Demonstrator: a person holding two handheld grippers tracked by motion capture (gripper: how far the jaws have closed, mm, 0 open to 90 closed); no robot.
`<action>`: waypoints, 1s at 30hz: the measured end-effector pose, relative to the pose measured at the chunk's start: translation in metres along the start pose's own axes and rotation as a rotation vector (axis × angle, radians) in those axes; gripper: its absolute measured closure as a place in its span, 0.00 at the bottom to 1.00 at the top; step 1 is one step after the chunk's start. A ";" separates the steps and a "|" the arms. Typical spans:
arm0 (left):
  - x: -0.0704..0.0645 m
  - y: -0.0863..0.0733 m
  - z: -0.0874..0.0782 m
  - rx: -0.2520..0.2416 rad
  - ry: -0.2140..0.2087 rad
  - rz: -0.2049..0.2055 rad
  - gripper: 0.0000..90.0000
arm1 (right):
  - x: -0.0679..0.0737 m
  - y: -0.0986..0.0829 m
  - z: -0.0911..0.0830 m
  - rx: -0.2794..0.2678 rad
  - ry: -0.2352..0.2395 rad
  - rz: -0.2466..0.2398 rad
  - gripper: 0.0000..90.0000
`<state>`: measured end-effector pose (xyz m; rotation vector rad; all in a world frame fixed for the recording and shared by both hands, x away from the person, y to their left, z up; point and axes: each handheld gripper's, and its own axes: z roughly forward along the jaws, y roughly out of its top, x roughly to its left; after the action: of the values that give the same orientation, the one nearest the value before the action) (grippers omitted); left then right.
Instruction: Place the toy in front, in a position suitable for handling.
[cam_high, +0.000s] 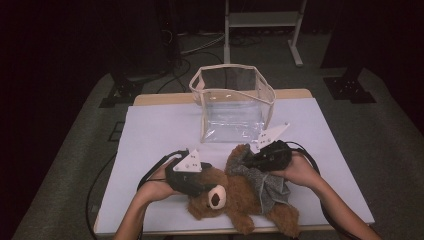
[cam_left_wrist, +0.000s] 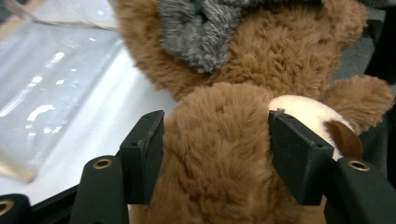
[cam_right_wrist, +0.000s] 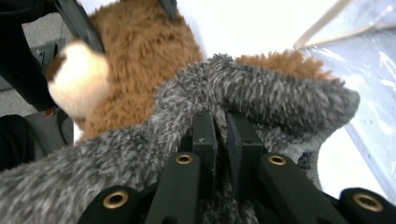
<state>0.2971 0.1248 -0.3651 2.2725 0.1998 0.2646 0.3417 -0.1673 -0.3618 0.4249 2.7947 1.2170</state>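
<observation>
While the brown teddy bear (cam_high: 235, 197) lies on the white surface (cam_high: 150, 135) before the clear bag (cam_high: 232, 102), the left claw (cam_high: 192, 182) clamps its head and the right claw (cam_right_wrist: 222, 126) pinches its grey garment (cam_right_wrist: 261, 93).

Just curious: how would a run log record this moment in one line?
left gripper: clamps teddy bear head | right gripper: shut on grey sweater | clear bag: behind

Dim high view (dark edges), gripper views blurred.
</observation>
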 end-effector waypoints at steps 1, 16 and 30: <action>0.000 0.000 0.000 0.000 0.000 0.000 0.41 | 0.000 0.000 0.000 0.000 0.000 0.000 0.91; -0.001 -0.008 0.005 0.016 -0.036 -0.034 0.48 | 0.013 -0.001 -0.041 -0.106 -0.040 -0.021 0.91; -0.003 -0.005 0.009 0.007 -0.035 -0.013 0.48 | 0.005 0.037 0.032 0.074 -0.046 -0.083 0.91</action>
<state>0.2964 0.1205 -0.3748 2.2797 0.1980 0.2178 0.3505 -0.1192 -0.3561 0.3336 2.7947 1.0771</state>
